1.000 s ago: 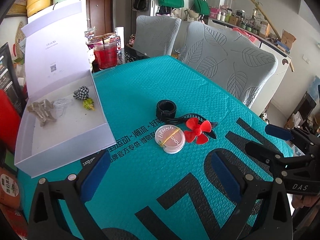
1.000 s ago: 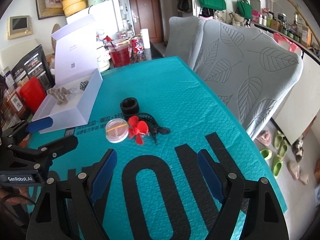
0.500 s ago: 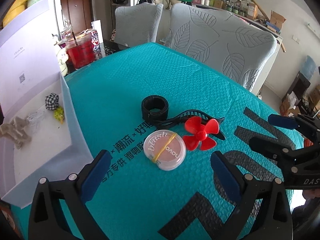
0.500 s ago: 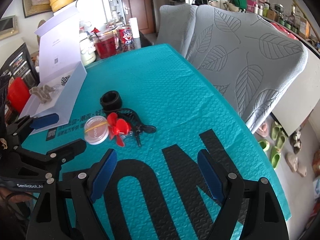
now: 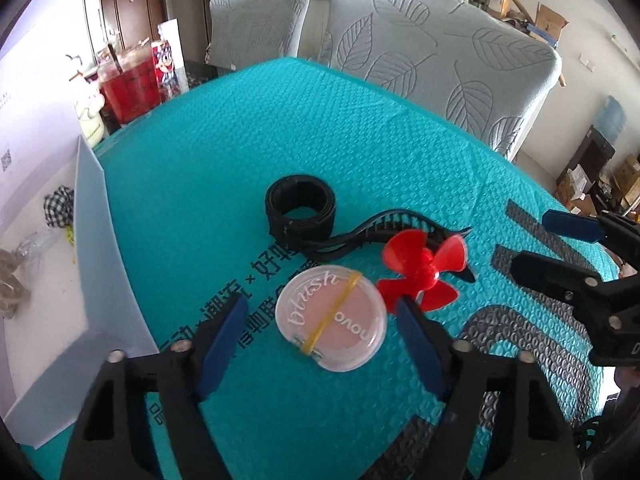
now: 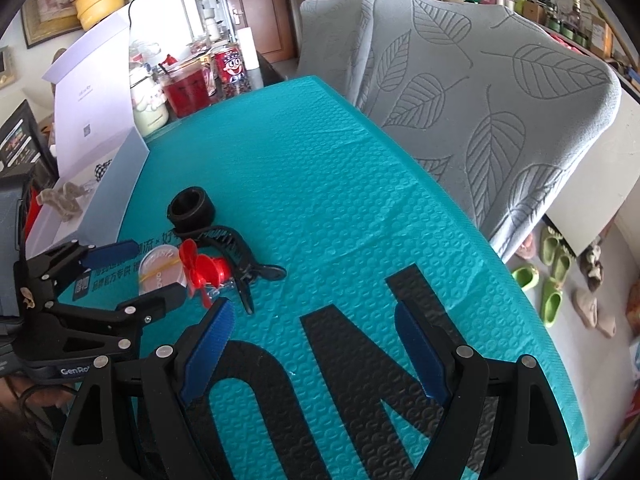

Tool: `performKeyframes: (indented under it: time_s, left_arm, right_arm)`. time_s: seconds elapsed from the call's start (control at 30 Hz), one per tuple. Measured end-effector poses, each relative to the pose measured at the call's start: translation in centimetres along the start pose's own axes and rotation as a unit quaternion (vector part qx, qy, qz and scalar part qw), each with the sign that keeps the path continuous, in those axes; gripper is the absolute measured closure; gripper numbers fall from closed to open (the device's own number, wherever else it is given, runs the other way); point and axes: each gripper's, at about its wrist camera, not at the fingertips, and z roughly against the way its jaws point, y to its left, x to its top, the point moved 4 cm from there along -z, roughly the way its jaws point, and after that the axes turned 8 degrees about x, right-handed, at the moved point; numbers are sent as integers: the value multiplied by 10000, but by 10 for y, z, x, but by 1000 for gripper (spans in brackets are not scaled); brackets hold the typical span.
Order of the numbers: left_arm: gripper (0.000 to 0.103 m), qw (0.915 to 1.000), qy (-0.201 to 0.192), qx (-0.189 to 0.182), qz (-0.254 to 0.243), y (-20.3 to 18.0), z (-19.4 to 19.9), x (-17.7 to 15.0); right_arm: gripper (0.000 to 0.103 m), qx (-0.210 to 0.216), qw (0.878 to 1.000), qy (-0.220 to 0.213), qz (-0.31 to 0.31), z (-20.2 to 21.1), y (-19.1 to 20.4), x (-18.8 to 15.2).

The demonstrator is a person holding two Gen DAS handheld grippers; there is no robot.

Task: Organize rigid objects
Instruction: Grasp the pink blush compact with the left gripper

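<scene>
A round clear blush compact [image 5: 332, 317] with a yellow band lies on the teal mat [image 5: 248, 144]. My left gripper [image 5: 320, 320] is open, one finger on each side of the compact, not touching it. A red propeller [image 5: 424, 270], a black curved clip [image 5: 384, 232] and a black roll [image 5: 301, 211] lie just beyond. My right gripper [image 6: 310, 322] is open and empty above the mat, to the right of the pile; the propeller [image 6: 200, 270], compact [image 6: 160, 268] and left gripper [image 6: 136, 276] show in its view.
An open white box [image 5: 96, 248] with small items inside stands at the left. A red-filled jar [image 5: 130, 88] and cans stand at the back left. Grey leaf-patterned chairs [image 5: 440, 60] line the table's far side. The right gripper [image 5: 572, 248] shows at the right edge.
My left gripper has moved forward and down over the compact, and its fingers have narrowed around it. My right gripper has shifted slightly forward.
</scene>
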Motion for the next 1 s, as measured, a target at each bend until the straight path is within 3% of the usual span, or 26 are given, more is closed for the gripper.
performKeyframes:
  time_s: [0.1, 0.2, 0.67, 1.0]
  left_arm:
    - [34, 10000, -55, 14, -64, -2, 0, -2]
    - [48, 9998, -126, -16, -157, -6, 4, -5]
    - [48, 9997, -57, 29, 240, 9, 25, -19]
    - [48, 9974, -221, 116, 679, 32, 55, -30]
  right_arm:
    - [20, 19, 10000, 19, 31, -3, 2, 0]
    - [20, 72, 10000, 23, 40, -6, 4, 1]
    - [26, 441, 9988, 90, 212, -16, 23, -1]
    - [56, 950, 9946, 120, 398, -28, 51, 2]
